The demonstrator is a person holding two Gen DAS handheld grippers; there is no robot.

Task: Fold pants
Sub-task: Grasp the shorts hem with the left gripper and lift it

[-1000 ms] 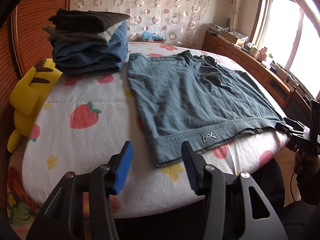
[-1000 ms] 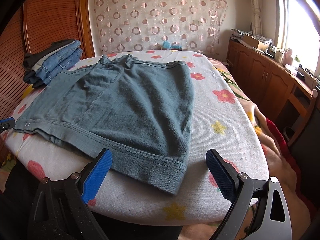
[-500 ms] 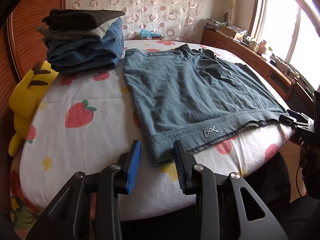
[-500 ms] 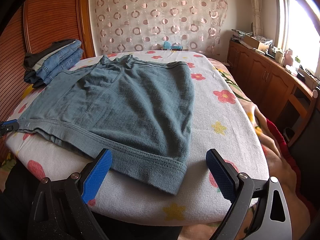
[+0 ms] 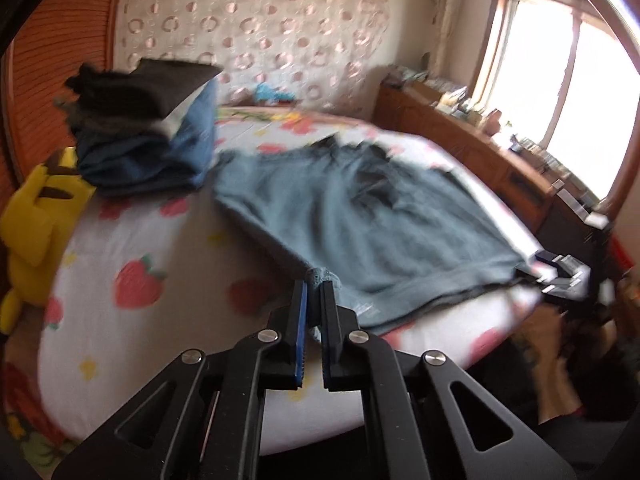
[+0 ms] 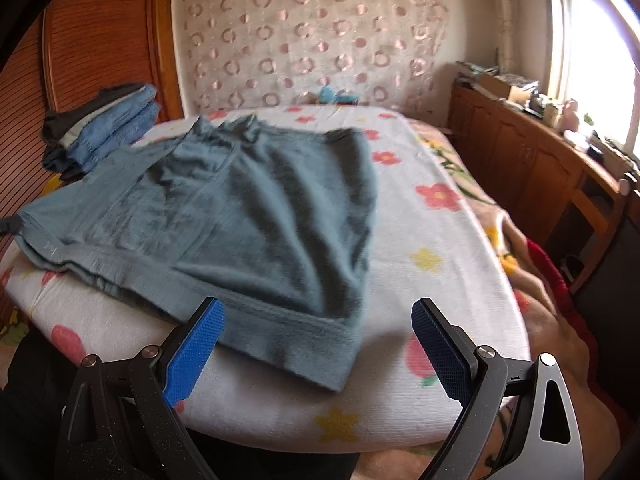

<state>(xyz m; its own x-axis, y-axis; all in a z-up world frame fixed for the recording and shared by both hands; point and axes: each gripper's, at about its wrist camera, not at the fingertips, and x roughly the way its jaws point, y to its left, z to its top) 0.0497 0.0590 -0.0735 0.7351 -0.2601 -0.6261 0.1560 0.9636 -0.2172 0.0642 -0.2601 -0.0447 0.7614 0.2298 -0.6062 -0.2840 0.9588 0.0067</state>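
Note:
Grey-blue pants (image 5: 360, 232) (image 6: 240, 216) lie flat on the flowered bed cover, hem toward me. My left gripper (image 5: 316, 292) is shut on the near left hem corner, which bunches up between the blue pads and lifts off the cover. In the right wrist view that same gripper shows as a small dark tip (image 6: 9, 225) at the pants' left corner. My right gripper (image 6: 316, 324) stands open over the near right hem corner, its blue pads (image 6: 196, 348) wide apart with the cloth lying untouched between them. It also appears in the left wrist view (image 5: 560, 272) at the right edge.
A stack of folded jeans and dark clothes (image 5: 148, 136) (image 6: 104, 128) sits at the back left. A yellow plush toy (image 5: 40, 216) lies beside the bed's left edge. A wooden cabinet (image 6: 532, 160) with clutter runs under the window on the right. A patterned curtain hangs behind.
My left gripper closed on the near left hem corner and rose, pulling that corner up. The right gripper stayed open and still.

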